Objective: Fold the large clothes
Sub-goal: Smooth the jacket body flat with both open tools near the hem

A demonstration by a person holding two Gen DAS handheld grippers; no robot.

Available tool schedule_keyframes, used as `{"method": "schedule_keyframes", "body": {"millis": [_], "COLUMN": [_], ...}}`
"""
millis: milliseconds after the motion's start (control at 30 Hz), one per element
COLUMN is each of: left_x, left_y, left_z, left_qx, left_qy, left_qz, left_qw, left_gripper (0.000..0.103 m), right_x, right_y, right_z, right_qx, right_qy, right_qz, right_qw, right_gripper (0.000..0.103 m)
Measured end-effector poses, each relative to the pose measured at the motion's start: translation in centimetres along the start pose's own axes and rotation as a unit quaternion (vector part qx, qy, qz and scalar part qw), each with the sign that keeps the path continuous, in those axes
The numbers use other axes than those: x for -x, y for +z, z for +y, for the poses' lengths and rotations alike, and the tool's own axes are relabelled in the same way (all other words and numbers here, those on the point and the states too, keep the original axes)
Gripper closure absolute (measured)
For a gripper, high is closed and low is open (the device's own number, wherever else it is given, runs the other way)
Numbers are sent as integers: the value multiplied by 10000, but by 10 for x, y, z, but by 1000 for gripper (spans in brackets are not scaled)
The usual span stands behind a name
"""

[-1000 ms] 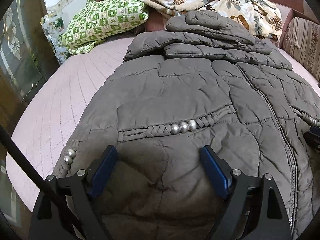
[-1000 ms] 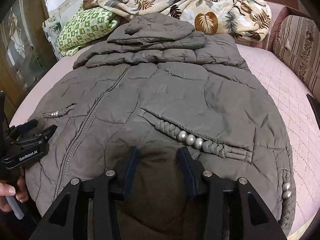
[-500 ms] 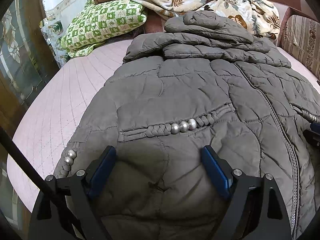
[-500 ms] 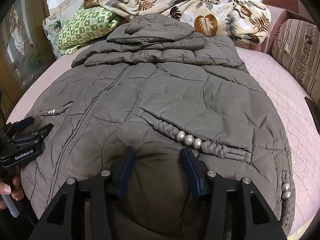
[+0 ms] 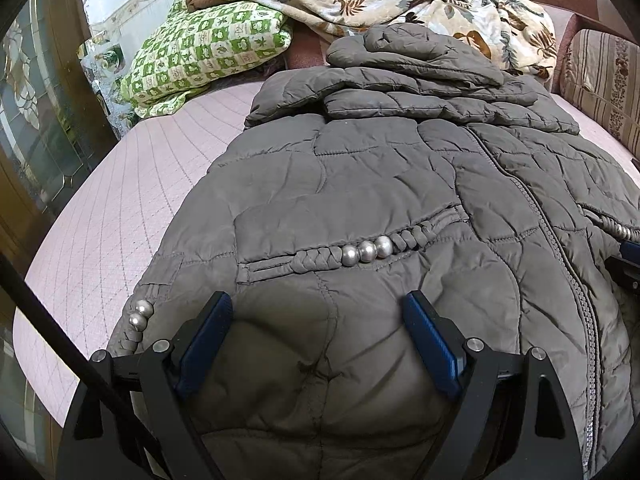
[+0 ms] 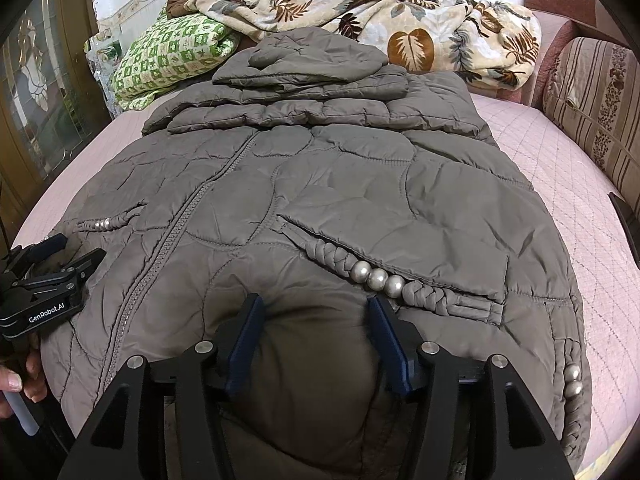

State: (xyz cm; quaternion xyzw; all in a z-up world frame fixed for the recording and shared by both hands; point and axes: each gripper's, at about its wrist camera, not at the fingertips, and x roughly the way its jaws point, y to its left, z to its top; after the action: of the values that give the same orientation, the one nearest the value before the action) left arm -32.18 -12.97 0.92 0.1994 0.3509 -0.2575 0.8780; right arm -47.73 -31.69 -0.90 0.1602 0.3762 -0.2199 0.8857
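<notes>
Jacket [image 5: 360, 184] spread front-up on the bed [image 5: 120, 208], sleeves and hood folded in at its far end.
Left hand-held gripper [image 5: 316, 320] stands wide open over the jacket's near hem; right hand-held gripper [image 6: 312, 320] is opening there, a padded bulge between its pads. Risk: puffy filling springs back, or slick fabric slips, undoing the fold.

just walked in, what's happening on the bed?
A person with a handheld gripper in each hand is folding a grey quilted jacket laid zipped-up on a pink bed, sleeves and hood already folded across the top. Both grippers sit at the near hem. The left gripper is wide open with puffy fabric bulging between its fingers. The right gripper is opening, with a hump of hem fabric between its fingers.
</notes>
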Motion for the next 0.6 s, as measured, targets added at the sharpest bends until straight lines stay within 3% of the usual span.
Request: {"method": "schedule_keyframes", "body": {"millis": [600], "left_x": [1], "left_y": [-2], "left_z": [3], "left_qx": [42], "left_qy": [-27], "left_qz": [32], "left_qw": [10000], "left_gripper": [12], "right_x": [0], "right_y": [-2], "right_z": [-1], "right_qx": [-95], "right_qy": [91], "right_qz": [14], "right_qw": [9999], "right_gripper": [34]}}
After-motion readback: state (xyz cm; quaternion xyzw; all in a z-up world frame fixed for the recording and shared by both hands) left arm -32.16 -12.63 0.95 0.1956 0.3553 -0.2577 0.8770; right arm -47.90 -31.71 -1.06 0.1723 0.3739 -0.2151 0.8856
